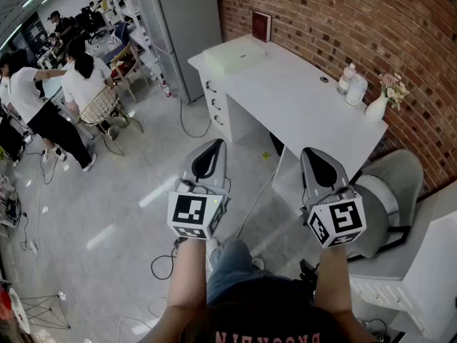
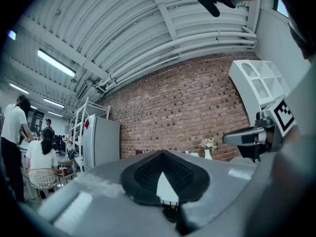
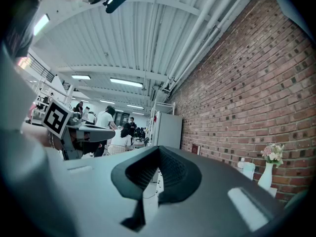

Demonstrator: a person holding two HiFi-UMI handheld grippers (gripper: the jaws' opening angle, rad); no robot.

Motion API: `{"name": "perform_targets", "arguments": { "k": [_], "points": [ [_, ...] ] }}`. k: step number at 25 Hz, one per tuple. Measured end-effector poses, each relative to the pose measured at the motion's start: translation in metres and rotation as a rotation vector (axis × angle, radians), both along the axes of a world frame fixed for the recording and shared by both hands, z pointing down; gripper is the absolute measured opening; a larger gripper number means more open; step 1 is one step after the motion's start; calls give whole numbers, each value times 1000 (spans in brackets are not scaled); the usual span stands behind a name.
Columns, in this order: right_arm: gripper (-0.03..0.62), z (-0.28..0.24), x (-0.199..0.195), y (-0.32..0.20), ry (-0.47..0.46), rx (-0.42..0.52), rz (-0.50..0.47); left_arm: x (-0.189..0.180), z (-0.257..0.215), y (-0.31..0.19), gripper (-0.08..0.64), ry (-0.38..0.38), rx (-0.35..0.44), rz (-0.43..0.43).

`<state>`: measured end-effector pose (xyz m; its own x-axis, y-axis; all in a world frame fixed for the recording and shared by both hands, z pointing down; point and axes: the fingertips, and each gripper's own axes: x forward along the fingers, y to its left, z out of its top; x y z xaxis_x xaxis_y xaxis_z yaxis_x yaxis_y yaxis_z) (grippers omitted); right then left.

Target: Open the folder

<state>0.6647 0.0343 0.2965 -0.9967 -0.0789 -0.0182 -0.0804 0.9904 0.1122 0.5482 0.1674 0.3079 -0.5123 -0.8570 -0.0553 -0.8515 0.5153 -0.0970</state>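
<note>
One folder lies flat at the counter's far left corner.
Your left tongs and right tongs are clenched empty and level, short of the counter's near edge, with open floor to the left.

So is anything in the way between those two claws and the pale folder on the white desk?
Nothing visible. The left claw and right claw hang over the floor, short of the desk; the pale folder lies at its far end. The chair sits off to the right.
</note>
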Motion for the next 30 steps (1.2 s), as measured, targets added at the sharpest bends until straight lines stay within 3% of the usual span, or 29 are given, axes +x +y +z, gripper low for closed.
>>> {"name": "perform_targets", "arguments": {
  "k": [7, 15, 30],
  "points": [
    [0, 2, -13, -10, -10, -16, -10, -13, 1, -12, -2, -1, -5, 1],
    [0, 9, -64, -20, -7, -40, -1, -65, 6, -15, -2, 12, -7, -14],
    [0, 7, -267, -37, 2, -64, 22, -268, 3, -45, -2, 54, -8, 43]
  ]
}}
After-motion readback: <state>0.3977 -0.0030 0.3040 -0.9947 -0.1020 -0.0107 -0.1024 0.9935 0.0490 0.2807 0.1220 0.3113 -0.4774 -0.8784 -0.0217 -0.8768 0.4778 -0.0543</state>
